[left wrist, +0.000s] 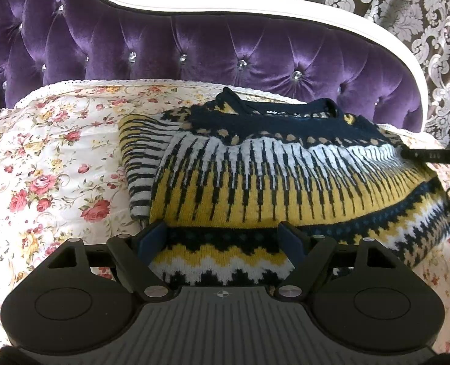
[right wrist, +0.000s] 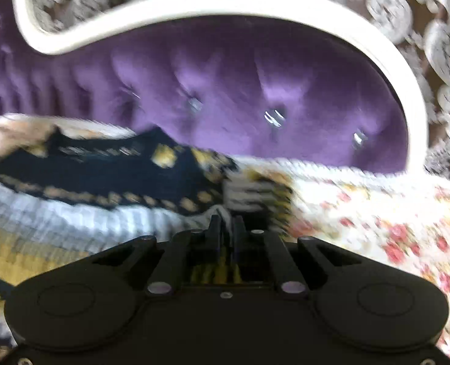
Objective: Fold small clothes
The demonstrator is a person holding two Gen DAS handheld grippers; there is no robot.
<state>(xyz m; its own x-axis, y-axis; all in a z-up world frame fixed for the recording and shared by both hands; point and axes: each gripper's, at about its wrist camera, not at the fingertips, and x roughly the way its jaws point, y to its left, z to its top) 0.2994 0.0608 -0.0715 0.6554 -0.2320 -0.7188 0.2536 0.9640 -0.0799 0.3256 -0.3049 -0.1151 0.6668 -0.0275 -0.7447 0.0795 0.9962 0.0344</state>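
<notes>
A knitted sweater [left wrist: 273, 179] in navy, white and mustard lies on the flowered bedspread [left wrist: 42, 152], its left sleeve folded in under the body. My left gripper [left wrist: 223, 234] is open, its fingers spread over the sweater's bottom hem. In the blurred right wrist view the sweater [right wrist: 72, 200] fills the left half. My right gripper [right wrist: 227, 228] is shut on a striped sleeve fold at the sweater's right edge. The right gripper's finger also shows in the left wrist view [left wrist: 432, 155] at the sweater's right side.
A purple tufted headboard [left wrist: 209, 51] with a white frame [left wrist: 255, 9] stands behind the bed. Damask wallpaper [left wrist: 407, 6] is beyond it. Bedspread lies open left of the sweater, and right of it in the right wrist view [right wrist: 377, 219].
</notes>
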